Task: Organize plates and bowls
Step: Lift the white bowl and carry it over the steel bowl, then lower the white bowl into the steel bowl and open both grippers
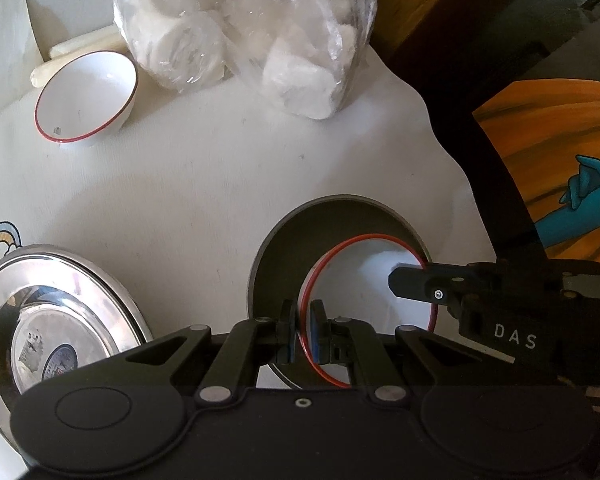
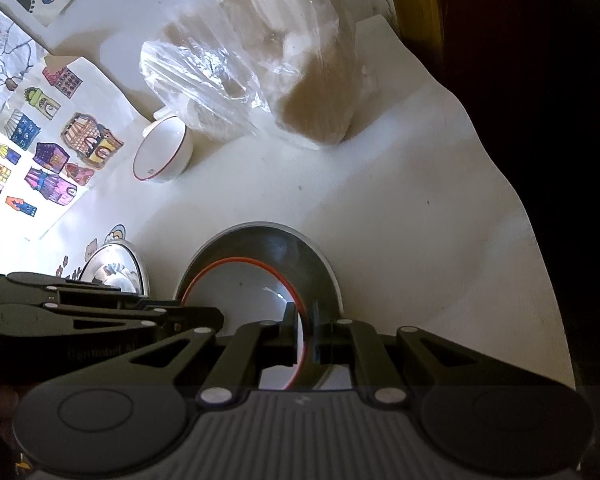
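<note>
White china bowl with a red rim (image 1: 364, 276), held over a dark grey plate (image 1: 284, 248) at the near edge of the table (image 1: 204, 184). Left gripper (image 1: 303, 322) is clamped on the bowl's left rim; right gripper (image 2: 305, 322) is clamped on the opposite rim. Whether the bowl's base touches the plate, I cannot tell.

Looks like the placing step: bowl going onto the plate. Next move, I judge, calls for seating it level, then letting both grips go together.

Further out: a steel plate (image 1: 56, 320) sits near left, apart from the grey one. A second red-rimmed bowl (image 1: 88, 96) leans tilted at far left. Beside it, a clear plastic bag of white pieces (image 1: 252, 36).
</note>
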### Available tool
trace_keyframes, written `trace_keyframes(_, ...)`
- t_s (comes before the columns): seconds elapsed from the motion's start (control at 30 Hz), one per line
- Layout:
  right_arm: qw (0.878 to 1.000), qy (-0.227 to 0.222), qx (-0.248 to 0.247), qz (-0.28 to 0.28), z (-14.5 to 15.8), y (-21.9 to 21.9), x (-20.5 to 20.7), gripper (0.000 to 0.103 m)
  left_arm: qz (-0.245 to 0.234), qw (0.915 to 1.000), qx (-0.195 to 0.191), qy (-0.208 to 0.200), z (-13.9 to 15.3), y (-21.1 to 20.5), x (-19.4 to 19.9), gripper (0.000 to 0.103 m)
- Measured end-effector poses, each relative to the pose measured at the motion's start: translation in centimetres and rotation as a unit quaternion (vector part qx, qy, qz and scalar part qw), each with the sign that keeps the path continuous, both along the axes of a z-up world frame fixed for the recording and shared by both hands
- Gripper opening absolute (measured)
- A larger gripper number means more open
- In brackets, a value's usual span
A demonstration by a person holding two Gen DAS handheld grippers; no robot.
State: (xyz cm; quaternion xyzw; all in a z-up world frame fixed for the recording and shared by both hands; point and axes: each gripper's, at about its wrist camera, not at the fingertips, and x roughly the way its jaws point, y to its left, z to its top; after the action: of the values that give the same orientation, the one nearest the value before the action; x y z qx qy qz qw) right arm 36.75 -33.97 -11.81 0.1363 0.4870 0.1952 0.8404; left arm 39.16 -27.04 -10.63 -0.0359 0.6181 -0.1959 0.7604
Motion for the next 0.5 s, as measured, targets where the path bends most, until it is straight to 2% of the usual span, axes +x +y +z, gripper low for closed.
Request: trace_keyframes(0.5, 1.000, 0.005, -0.002, -0.001, -0.34, 0.18, 0.86, 0.011, 0.013, 0.9999, 0.005, 0.005, -0.64, 0.15, 0.46, 0.007)
